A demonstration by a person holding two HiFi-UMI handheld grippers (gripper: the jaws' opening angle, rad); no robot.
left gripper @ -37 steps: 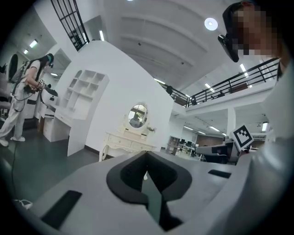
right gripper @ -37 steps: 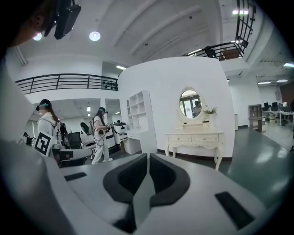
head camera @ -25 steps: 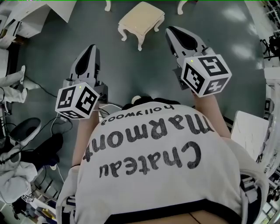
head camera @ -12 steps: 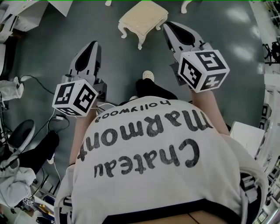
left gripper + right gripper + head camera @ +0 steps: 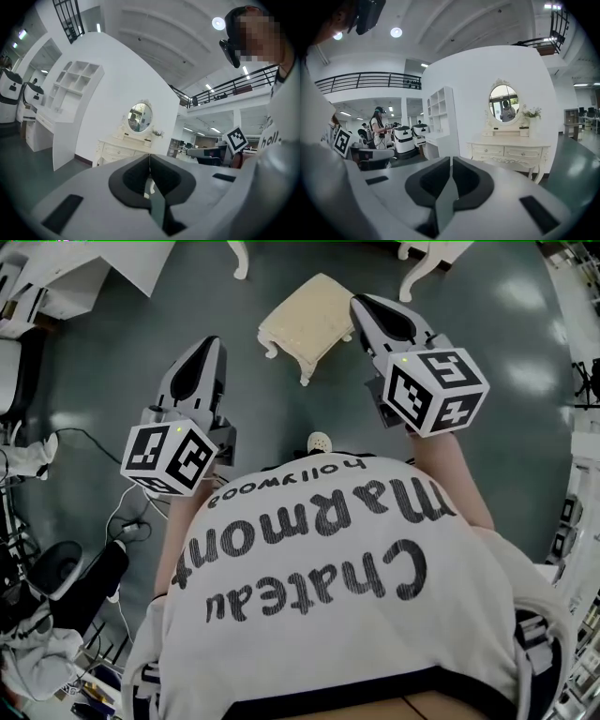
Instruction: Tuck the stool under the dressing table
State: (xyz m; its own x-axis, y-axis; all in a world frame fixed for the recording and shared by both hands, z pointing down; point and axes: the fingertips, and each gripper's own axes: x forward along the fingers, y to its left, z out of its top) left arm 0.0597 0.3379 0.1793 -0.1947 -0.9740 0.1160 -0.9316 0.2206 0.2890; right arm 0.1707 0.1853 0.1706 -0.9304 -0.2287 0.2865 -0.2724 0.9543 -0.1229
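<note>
The cream stool (image 5: pixel 309 320) stands on the grey floor ahead of me, apart from the dressing table, whose white legs (image 5: pixel 238 256) show at the top edge of the head view. My left gripper (image 5: pixel 208 343) is shut and empty, held to the stool's lower left. My right gripper (image 5: pixel 361 304) is also shut and empty, its tip just right of the stool's seat. The dressing table (image 5: pixel 123 146) with its oval mirror (image 5: pixel 139 117) stands ahead in the left gripper view. The right gripper view shows the same dressing table (image 5: pixel 511 152). In both gripper views the jaws hide the stool.
A curved white partition with shelves (image 5: pixel 75 84) stands left of the table. Cables (image 5: pixel 98 439) and a black seat (image 5: pixel 56 563) lie on the floor at my left. A white panel (image 5: pixel 553 554) is at my right. A person (image 5: pixel 378 126) and white machines (image 5: pixel 404 138) stand further off.
I have walked forward: the stool and the table legs have come nearer in the head view. Both grippers went forward with me, still shut.
</note>
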